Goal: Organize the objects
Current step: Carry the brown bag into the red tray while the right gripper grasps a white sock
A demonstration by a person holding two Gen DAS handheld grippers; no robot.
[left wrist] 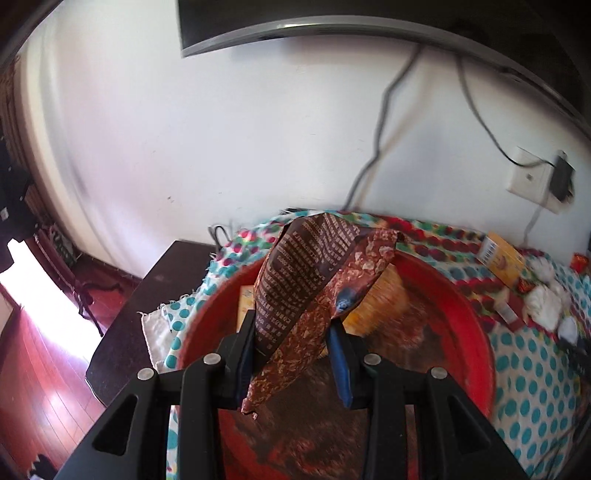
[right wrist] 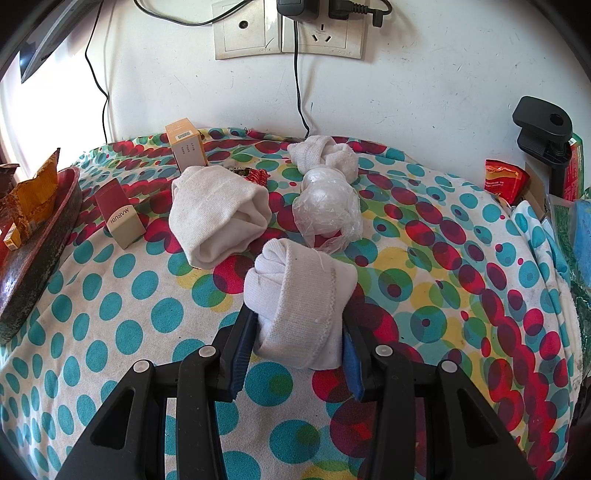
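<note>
Your left gripper [left wrist: 295, 332] is pinching a crumpled brown snack packet [left wrist: 314, 280], its blue pads pressed against the foil on both sides; the packet hangs over the red basin [left wrist: 476, 332], which fills the left wrist view from about 3 o'clock round to 6; inside the basin, behind the packet, you can make out something yellow and orange [left wrist: 376, 299], though blur makes it hard to say what it is. Only this view shows the dark table edge [left wrist: 147, 295] at 9 o'clock, the red wooden floor [left wrist: 44, 369] below it, and the screen [left wrist: 332, 22] at 12 o'clock.

Your right gripper [right wrist: 295, 339] is closed on a rolled white sock [right wrist: 303, 295], which rests on the dotted cloth [right wrist: 110, 332] at picture centre; this view alone gives you the rest of the clutter: a second rolled sock [right wrist: 218, 218] at 11 o'clock, a plastic-wrapped ball [right wrist: 327, 206] at 12 just beyond the held sock, a third sock [right wrist: 321, 151] behind it, a red-and-cream box marked MARUBI [right wrist: 120, 214] at 10 o'clock, an orange box [right wrist: 184, 146] standing near the wall, and the wall sockets [right wrist: 288, 33] at 12; the basin's rim [right wrist: 40, 236] shows at 9 o'clock; a red packet [right wrist: 504, 179] and a black clamp [right wrist: 543, 129] sit at 2 o'clock.
</note>
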